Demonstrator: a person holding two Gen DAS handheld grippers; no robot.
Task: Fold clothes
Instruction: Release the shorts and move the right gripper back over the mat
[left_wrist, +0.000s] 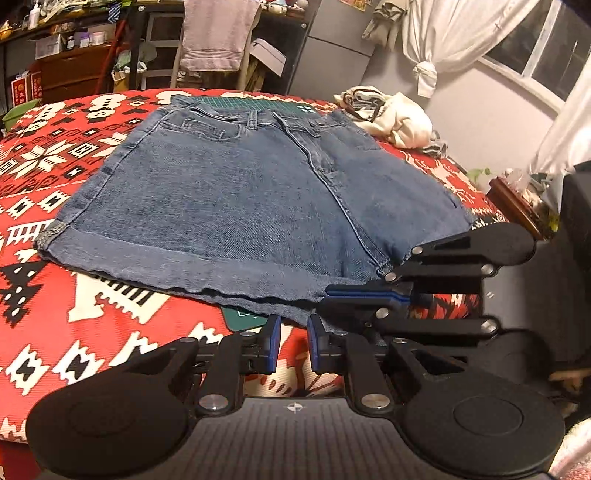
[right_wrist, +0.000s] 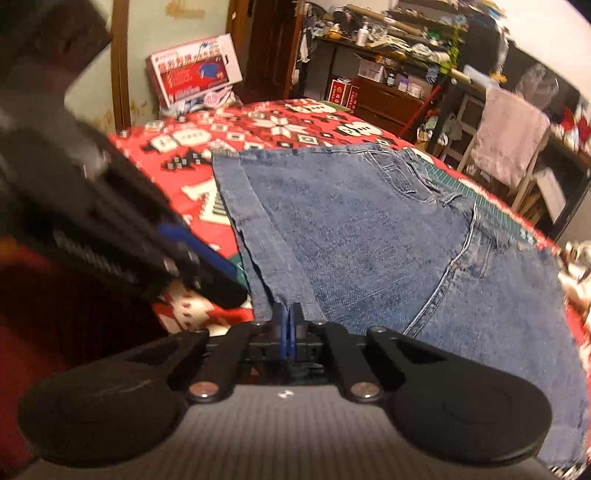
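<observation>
Right jaws pinching denim shorts (right_wrist: 369, 236) hem

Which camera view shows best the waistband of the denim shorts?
The left wrist view: the waistband of the denim shorts shows across the far edge, with belt loops and button. The right wrist view shows it slanted, partly blurred, running off to the right.

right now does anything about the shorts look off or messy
Mostly tidy: the shorts lie flat on the blanket. One oddity: the cuff at the far left hem corner has curled over, showing its paler underside. The right gripper is shut on the hem; the left gripper is open, holding nothing.
</observation>
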